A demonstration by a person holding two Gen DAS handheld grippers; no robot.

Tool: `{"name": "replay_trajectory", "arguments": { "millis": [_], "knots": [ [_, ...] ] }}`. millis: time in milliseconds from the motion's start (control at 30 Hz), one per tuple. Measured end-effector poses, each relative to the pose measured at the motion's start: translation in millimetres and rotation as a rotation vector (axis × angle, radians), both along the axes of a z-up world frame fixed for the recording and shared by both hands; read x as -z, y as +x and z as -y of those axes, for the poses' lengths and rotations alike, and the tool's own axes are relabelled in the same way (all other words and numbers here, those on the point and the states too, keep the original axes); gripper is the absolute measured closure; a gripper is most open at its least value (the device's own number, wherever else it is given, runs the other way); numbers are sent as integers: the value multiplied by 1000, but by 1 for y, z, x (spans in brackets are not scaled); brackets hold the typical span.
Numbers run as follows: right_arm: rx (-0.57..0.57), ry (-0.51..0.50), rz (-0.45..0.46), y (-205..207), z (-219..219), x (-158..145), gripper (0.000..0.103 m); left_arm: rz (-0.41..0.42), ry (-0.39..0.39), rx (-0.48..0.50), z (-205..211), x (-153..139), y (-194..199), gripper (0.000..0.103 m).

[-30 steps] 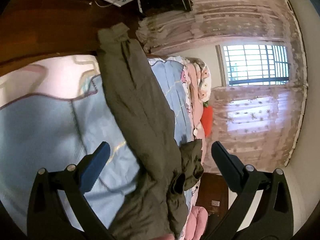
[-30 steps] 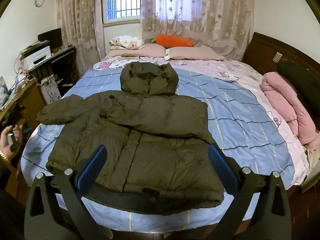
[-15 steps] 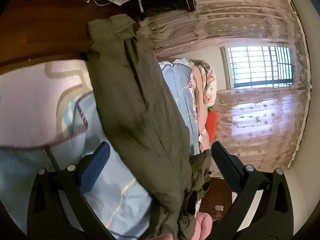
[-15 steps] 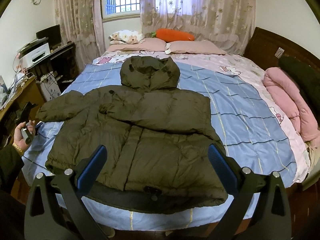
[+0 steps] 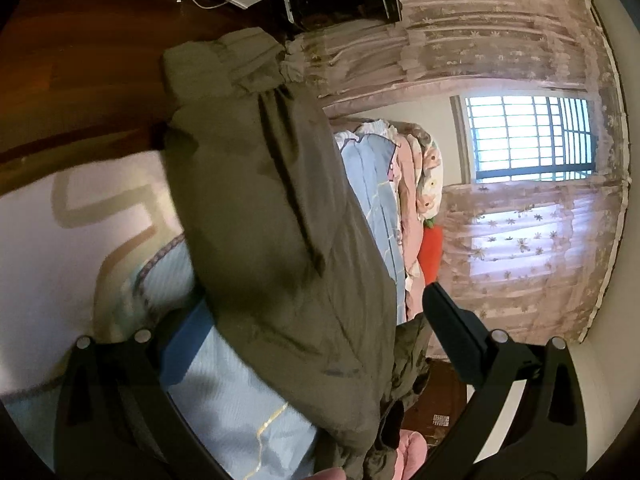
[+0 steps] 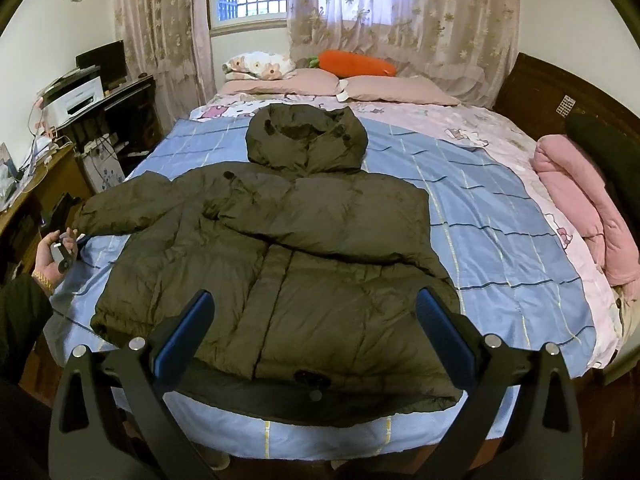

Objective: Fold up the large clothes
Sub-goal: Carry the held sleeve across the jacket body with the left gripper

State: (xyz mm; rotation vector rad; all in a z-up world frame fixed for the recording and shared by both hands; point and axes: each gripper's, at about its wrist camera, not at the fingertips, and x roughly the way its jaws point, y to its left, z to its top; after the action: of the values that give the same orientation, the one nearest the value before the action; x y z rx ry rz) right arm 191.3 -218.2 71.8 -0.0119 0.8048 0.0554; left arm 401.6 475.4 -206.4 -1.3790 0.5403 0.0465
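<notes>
An olive-green hooded puffer jacket (image 6: 280,248) lies flat on the blue checked bed cover (image 6: 500,240), hood toward the pillows. Its right sleeve is folded across the chest; its left sleeve (image 6: 120,208) stretches toward the bed's left edge. My left gripper (image 5: 308,320) is open, its jaws straddling that sleeve (image 5: 272,220) close up, one on each side; the cuff points away. In the right wrist view the left gripper (image 6: 66,246) shows in a hand at the sleeve cuff. My right gripper (image 6: 312,320) is open and empty, hovering above the jacket's hem at the foot of the bed.
Pillows (image 6: 360,88) and an orange carrot cushion (image 6: 356,63) lie at the head. A pink folded blanket (image 6: 580,208) sits at the right edge by the dark headboard (image 6: 540,96). A desk with a printer (image 6: 76,98) stands left of the bed.
My left gripper has moved in along the left sleeve, which now fills its view between the jaws. My right gripper has moved slightly closer above the hem.
</notes>
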Motion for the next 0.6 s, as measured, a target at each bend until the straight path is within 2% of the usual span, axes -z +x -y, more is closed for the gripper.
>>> {"name": "replay_trajectory", "arguments": {
  "millis": [133,433,500,567,600],
  "knots": [
    [-3,3,-3,1,-1,1,2,5,-5,-2,-1,0,12,2],
    [-10,-9,-17,2,-4,6,2,13,41,-35,-4,-2,31,4],
    [-11,-10,-21,3,-3,7,2,0,59,-53,-6,-3,34,8],
    [-13,-15,-23,3,-4,9,2,-12,84,-66,-8,-3,36,26],
    [-14,-18,-24,3,-4,9,2,-24,89,-68,-9,-2,36,30]
  ]
}}
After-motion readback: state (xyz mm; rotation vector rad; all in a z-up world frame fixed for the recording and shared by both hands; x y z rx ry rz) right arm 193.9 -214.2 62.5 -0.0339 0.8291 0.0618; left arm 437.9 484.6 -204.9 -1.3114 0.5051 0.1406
